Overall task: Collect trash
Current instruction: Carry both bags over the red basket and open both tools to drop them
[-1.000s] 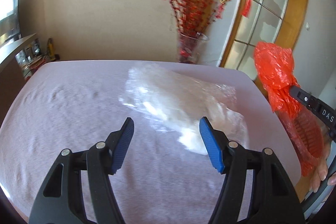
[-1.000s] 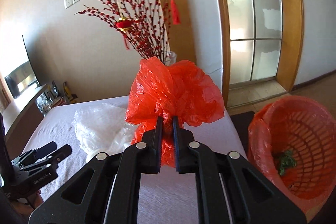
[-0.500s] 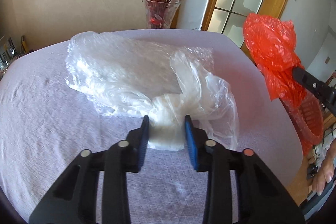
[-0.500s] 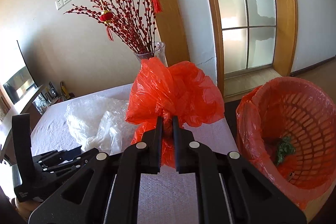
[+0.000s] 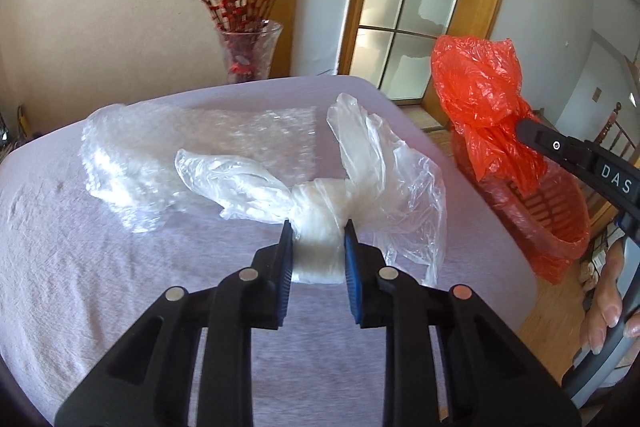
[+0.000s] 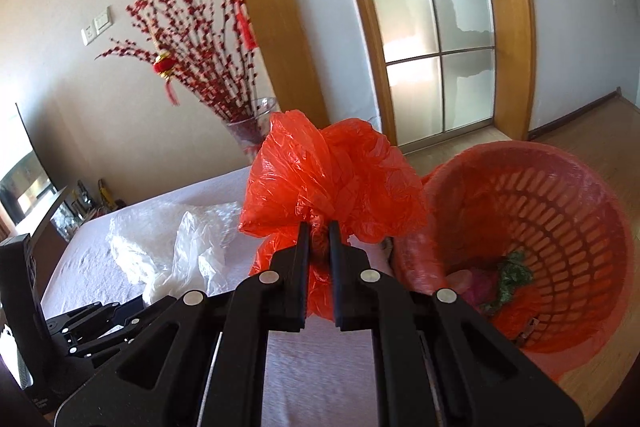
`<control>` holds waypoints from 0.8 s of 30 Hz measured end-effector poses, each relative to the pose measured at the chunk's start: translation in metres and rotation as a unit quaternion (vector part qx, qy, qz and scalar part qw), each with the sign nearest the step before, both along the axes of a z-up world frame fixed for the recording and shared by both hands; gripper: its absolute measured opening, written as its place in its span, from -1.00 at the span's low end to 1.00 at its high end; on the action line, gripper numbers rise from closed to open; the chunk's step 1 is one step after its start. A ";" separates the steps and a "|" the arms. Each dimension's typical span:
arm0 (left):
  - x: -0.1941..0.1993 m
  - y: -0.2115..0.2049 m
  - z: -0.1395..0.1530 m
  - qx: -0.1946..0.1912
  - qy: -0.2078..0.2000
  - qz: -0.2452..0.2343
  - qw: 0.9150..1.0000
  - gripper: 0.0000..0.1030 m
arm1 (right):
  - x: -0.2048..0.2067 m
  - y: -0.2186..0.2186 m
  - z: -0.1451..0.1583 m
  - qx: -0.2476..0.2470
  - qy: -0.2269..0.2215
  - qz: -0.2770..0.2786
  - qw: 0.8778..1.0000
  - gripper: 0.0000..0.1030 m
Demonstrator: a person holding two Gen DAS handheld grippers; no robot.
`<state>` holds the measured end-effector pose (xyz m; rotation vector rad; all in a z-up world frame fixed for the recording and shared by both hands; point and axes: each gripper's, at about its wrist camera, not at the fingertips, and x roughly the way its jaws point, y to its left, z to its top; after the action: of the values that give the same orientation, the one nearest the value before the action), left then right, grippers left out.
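I see a clear whitish plastic bag on pale lilac cloth; an orange-red bag; an orange-red slotted basket; blue pads.

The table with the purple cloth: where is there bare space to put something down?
The table is bare on the near left, between the left gripper and the bubble wrap. A bare strip runs along the right edge, beside the red basket. The middle and far part are crowded by the clear plastic bag and bubble wrap.

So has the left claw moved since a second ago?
Yes. The left claw has come forward across the table toward the vase and is closing on the clear bag's knot.
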<state>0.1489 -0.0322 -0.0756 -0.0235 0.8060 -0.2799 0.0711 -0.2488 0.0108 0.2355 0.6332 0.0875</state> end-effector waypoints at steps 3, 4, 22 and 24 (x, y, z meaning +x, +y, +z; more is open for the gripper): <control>-0.001 -0.021 0.003 -0.004 -0.002 -0.019 1.000 -0.54 | -0.010 -0.017 0.006 -0.004 -0.007 -0.023 1.000 -0.82; -0.001 -0.027 0.004 -0.005 -0.002 -0.024 1.000 -0.54 | -0.012 -0.022 0.007 -0.004 -0.008 -0.027 1.000 -0.82; 0.006 -0.101 0.020 -0.029 -0.012 -0.096 0.995 -0.54 | -0.049 -0.093 0.016 0.010 -0.025 -0.111 0.993 -0.82; 0.008 -0.113 0.023 -0.036 -0.015 -0.108 0.993 -0.54 | -0.052 -0.098 0.016 0.013 -0.027 -0.118 0.993 -0.82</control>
<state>0.1573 -0.1448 -0.0531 0.0001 0.7690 -0.5119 0.0192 -0.3473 0.0269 0.3310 0.5465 -0.1259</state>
